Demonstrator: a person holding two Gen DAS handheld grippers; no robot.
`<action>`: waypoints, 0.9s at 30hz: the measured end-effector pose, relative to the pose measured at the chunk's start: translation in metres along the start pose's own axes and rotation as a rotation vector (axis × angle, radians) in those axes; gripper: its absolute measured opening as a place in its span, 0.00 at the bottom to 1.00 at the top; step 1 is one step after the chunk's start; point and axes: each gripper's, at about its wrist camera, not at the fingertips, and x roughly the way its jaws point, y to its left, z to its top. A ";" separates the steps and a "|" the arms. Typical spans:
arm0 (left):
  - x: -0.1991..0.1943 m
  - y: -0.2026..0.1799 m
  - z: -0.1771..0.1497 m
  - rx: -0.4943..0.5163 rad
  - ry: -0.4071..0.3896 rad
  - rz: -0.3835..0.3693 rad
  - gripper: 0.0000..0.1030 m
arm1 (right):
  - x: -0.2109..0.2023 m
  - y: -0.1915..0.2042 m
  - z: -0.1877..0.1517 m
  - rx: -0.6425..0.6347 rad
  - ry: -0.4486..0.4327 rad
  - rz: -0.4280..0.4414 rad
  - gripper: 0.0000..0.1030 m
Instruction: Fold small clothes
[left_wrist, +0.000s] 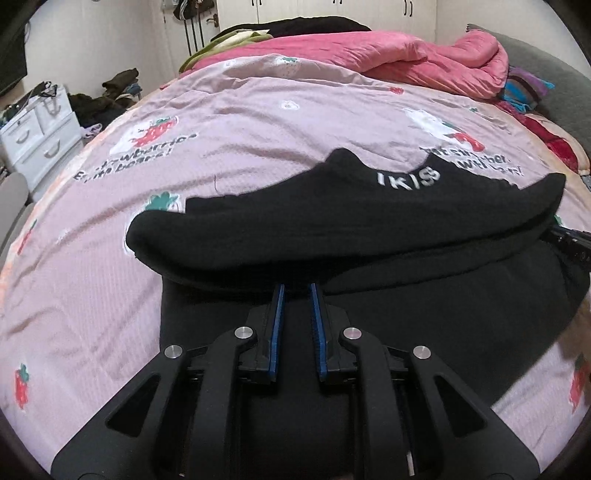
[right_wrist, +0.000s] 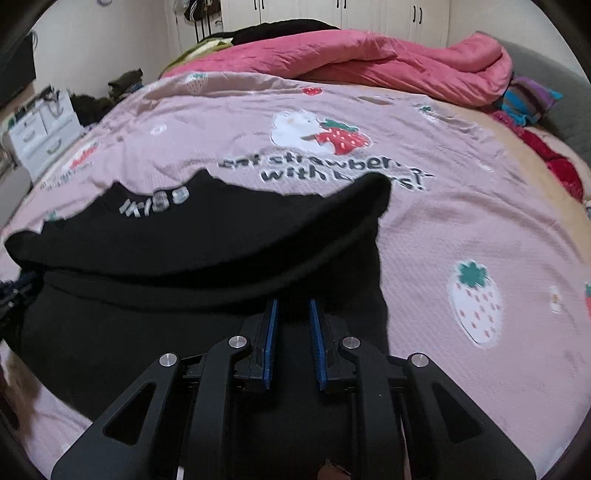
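Note:
A black garment (left_wrist: 369, 221) with white lettering at its neck lies on the pink strawberry bedspread (left_wrist: 240, 122). Its near edge is raised into a thick fold across both views. My left gripper (left_wrist: 297, 288) is shut on that fold near its left end, with black cloth between the blue pads. In the right wrist view the same garment (right_wrist: 221, 240) spreads to the left, and my right gripper (right_wrist: 293, 301) is shut on the fold near its right end. Part of the right gripper (left_wrist: 572, 240) shows at the left view's edge. The fingertips are hidden under the cloth.
A crumpled pink quilt (left_wrist: 369, 55) lies at the far side of the bed, with colourful clothes (left_wrist: 528, 92) heaped at the far right. White drawers (left_wrist: 37, 136) and dark clothes stand left of the bed. Bare bedspread (right_wrist: 443, 221) stretches right of the garment.

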 end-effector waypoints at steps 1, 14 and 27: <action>0.004 0.002 0.004 -0.004 0.001 0.006 0.09 | 0.003 0.000 0.004 0.009 -0.002 0.006 0.16; 0.002 0.080 0.037 -0.285 -0.086 0.022 0.20 | 0.013 -0.021 0.040 0.084 -0.155 -0.038 0.16; 0.018 0.083 0.021 -0.271 0.019 -0.001 0.23 | 0.015 -0.066 0.014 0.195 -0.032 -0.009 0.41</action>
